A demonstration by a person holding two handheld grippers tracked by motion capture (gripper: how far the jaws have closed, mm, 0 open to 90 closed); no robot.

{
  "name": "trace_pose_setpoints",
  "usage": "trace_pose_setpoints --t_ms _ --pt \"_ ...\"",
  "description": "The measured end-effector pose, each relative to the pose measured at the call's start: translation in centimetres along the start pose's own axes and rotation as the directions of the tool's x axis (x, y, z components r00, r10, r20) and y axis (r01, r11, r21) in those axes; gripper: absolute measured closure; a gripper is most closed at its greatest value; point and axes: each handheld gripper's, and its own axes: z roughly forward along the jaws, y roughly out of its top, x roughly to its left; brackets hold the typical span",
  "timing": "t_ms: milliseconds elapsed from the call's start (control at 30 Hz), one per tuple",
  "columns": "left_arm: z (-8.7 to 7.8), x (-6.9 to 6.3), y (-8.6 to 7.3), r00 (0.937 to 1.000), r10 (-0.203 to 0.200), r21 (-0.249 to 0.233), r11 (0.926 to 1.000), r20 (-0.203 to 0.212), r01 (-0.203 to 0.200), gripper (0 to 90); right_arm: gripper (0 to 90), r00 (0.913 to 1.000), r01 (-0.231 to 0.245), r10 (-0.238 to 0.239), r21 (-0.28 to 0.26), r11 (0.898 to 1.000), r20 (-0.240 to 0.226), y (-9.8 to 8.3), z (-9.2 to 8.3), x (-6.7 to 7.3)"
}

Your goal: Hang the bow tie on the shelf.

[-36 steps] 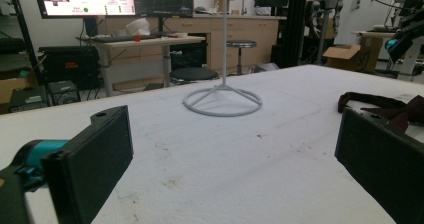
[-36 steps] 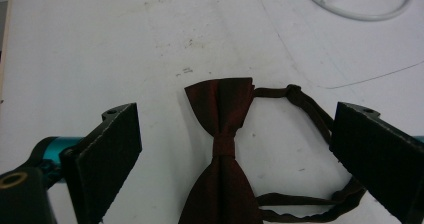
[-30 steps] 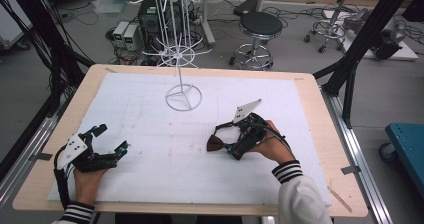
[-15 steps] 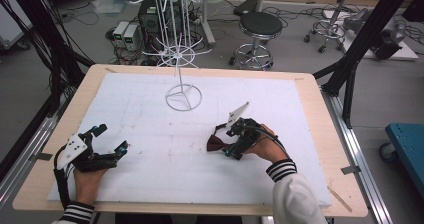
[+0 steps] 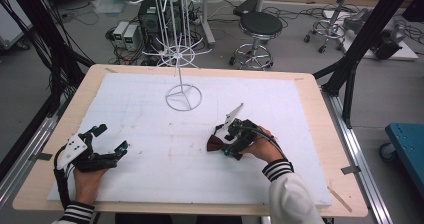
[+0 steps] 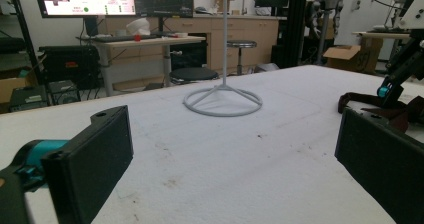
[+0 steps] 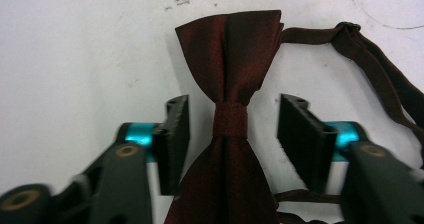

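One dark red bow tie (image 7: pixel 227 119), satin with a knotted centre and thin strap.
Right gripper (image 7: pixel 232 129) jaws spread astride its knot, mid-frame; left gripper (image 6: pixel 225 169) spread, empty.

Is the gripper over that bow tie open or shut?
Open: the right gripper has its jaws apart on either side of the bow tie's knot, not touching it.

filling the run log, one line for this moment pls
right gripper: open, fingers straddle bow tie knot | left gripper: open, idle | wire stand: upright, untouched

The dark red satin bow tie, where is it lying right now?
The dark red satin bow tie lies on the white foam mat, right of centre in the high view, its knot between the right gripper's open jaws.
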Motion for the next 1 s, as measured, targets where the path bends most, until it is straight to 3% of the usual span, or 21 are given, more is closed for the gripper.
trace_pose_setpoints --t_ms 233,300,367,633,767,1000 --pt "0.0 0.0 0.0 1.0000 0.001 0.000 1.0000 0.001 -0.001 2.4 61.6 1.0000 0.006 -0.006 0.035 0.999 0.003 0.0 0.4 0.0" --pt "0.0 0.0 0.0 1.0000 0.001 0.000 1.0000 0.000 -0.001 2.4 72.2 0.9999 0.013 -0.013 0.036 0.999 -0.005 0.1 0.4 0.0" --pt "0.0 0.0 0.0 1.0000 0.000 -0.001 1.0000 -0.001 0.000 2.4 74.7 0.9999 0.015 -0.015 0.040 0.999 0.001 0.2 0.3 0.1" --pt "0.0 0.0 0.0 1.0000 0.001 0.001 1.0000 0.000 -0.001 2.4 76.0 1.0000 -0.002 0.002 0.018 1.000 0.002 0.1 0.0 0.0" --pt "0.0 0.0 0.0 1.0000 0.001 -0.001 1.0000 0.000 -0.001 2.4 76.0 1.0000 -0.008 0.008 -0.018 1.000 0.001 0.1 -0.4 -0.2" --pt "0.0 0.0 0.0 1.0000 0.000 -0.001 1.0000 -0.001 0.000 2.4 76.0 0.9982 -0.059 0.060 -0.105 0.993 0.002 0.0 -1.3 -0.5"
